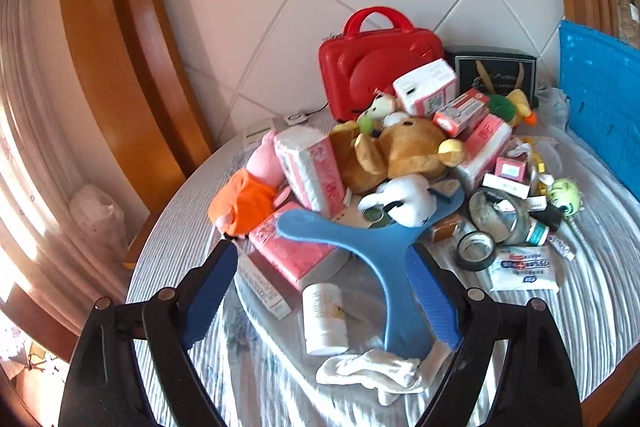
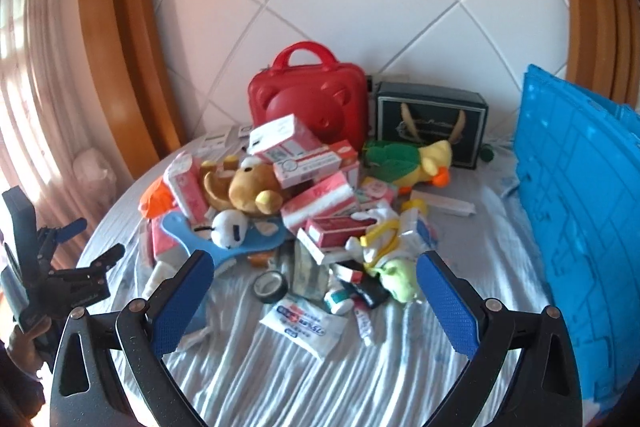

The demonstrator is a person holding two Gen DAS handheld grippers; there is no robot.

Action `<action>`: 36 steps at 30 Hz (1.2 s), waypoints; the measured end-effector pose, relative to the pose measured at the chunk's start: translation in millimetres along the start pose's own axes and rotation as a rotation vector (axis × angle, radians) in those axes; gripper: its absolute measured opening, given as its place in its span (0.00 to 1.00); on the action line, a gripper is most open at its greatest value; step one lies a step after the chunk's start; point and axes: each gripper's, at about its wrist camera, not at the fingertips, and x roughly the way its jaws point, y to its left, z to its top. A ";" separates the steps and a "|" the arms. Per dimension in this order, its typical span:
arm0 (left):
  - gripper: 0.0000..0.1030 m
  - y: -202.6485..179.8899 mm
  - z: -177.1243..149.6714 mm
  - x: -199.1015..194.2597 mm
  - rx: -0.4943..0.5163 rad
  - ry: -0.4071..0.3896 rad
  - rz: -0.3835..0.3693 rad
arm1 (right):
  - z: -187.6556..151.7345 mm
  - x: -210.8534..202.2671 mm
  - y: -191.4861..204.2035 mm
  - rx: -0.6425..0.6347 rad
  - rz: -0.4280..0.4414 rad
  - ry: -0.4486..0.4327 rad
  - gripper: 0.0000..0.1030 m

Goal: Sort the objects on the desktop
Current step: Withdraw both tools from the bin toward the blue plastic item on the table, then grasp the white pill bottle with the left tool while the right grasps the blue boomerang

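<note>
Grippers: left [image 1: 320,291] and right [image 2: 316,303] held spread, empty; pile [image 1: 392,155] unsorted; first pick is judged next.

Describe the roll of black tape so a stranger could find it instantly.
Start at the upright red plastic carry case by the wall, then come forward past the heap. The roll of black tape lies on the striped cloth, the only ring-shaped thing there.

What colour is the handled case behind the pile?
Red. The case shows best in the right wrist view.
</note>
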 end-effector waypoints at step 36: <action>0.53 25.5 -69.6 156.3 -0.015 0.359 -0.287 | -47.6 262.1 146.1 0.031 0.141 0.396 0.45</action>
